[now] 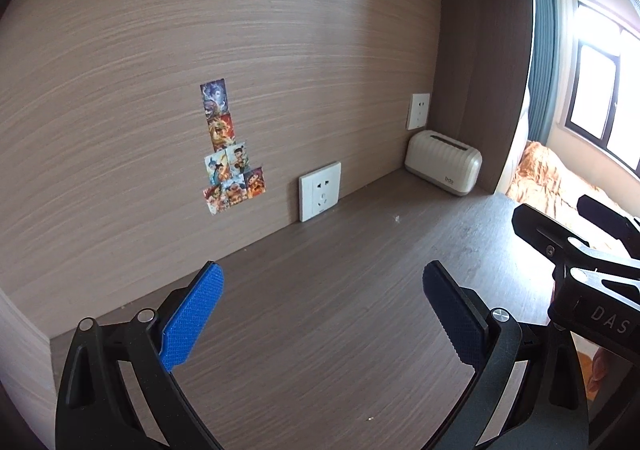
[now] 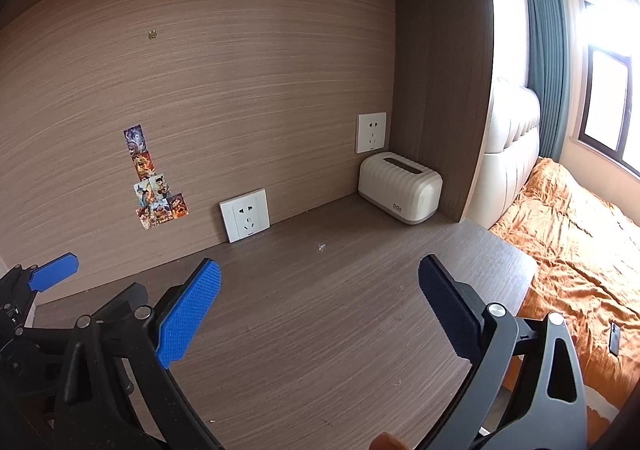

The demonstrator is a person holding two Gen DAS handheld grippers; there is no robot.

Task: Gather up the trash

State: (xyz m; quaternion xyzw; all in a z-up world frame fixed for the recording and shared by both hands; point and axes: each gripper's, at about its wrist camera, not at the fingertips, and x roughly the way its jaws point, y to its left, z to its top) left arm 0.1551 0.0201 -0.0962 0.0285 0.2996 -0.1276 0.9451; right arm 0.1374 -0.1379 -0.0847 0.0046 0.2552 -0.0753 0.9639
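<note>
The brown wood-grain worktop (image 2: 320, 330) lies wide and almost bare under both grippers, closed behind by the tall wood-grain back panel (image 2: 240, 70). In its far right corner stands the cream ribbed tissue box (image 2: 400, 188), which is not trash, so a careless reach there may take the wrong thing. The left gripper (image 1: 320, 314) and the right gripper (image 2: 318, 308) hover above the worktop, both with the blue fingers (image 2: 188, 314) spread wide and holding nothing. The only trash I can see is a tiny white scrap of litter (image 2: 321, 247), lying on the worktop between the white wall socket (image 2: 245, 220) and the box. It is so small and flat that the broad fingers may slide over it or push it away.
</note>
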